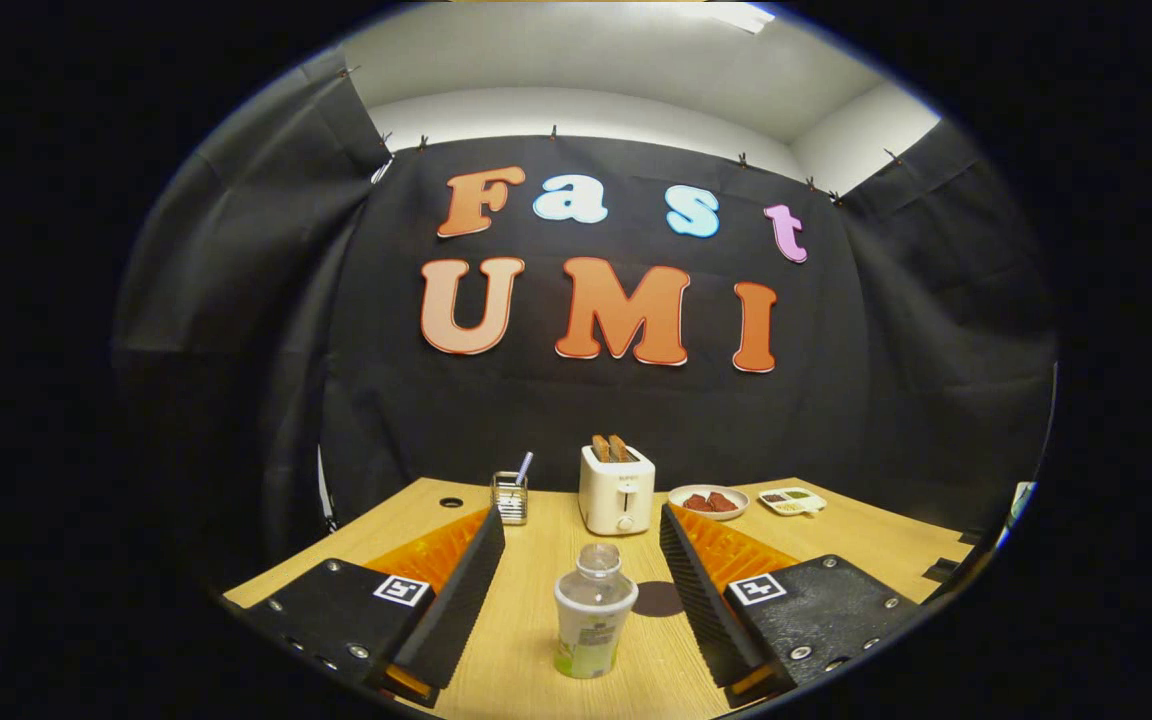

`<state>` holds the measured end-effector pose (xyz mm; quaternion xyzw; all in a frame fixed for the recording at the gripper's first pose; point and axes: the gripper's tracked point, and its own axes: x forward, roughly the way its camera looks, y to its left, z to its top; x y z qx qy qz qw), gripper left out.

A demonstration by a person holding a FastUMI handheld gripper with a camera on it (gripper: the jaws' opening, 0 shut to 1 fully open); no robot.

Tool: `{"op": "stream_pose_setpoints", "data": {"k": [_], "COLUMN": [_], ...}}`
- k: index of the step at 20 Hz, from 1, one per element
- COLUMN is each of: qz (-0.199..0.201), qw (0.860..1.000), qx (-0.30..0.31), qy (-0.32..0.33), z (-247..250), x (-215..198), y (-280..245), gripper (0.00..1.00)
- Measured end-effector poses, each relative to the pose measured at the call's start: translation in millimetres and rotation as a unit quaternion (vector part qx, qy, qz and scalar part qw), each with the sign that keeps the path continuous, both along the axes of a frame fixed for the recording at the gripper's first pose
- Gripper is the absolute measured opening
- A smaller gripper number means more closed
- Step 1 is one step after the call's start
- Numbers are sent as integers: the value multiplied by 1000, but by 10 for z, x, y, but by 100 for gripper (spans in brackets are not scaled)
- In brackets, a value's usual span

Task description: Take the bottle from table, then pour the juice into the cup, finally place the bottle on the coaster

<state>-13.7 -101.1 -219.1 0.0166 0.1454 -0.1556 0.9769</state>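
Note:
A clear plastic bottle (592, 614) with a green-and-white label stands upright on the wooden table (546, 560), between my two fingers. My gripper (581, 525) is open wide, one finger on each side of the bottle with a gap on both sides, touching nothing. A dark round coaster (658, 598) lies flat just right of the bottle, partly hidden behind the right finger. I cannot make out a cup.
Beyond the fingers stand a white toaster (617, 489) with two slices in it, a small wire holder (510, 497) with a straw to its left, a bowl (708, 500) of reddish food and a small divided dish (792, 500) to its right. The table's back edge meets the black cloth wall.

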Motion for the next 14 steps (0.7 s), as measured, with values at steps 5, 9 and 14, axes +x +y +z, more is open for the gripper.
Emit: {"op": "stream_pose_setpoints", "data": {"k": [5, 9, 14], "qz": [-13, -18, -9], "qw": [998, 997, 995], "qx": [56, 73, 78], "qy": [-10, 11, 56], "z": [-437, -793, -1227], "x": [-50, -96, -141], "y": [2, -61, -63], "gripper": [93, 93, 93]}}
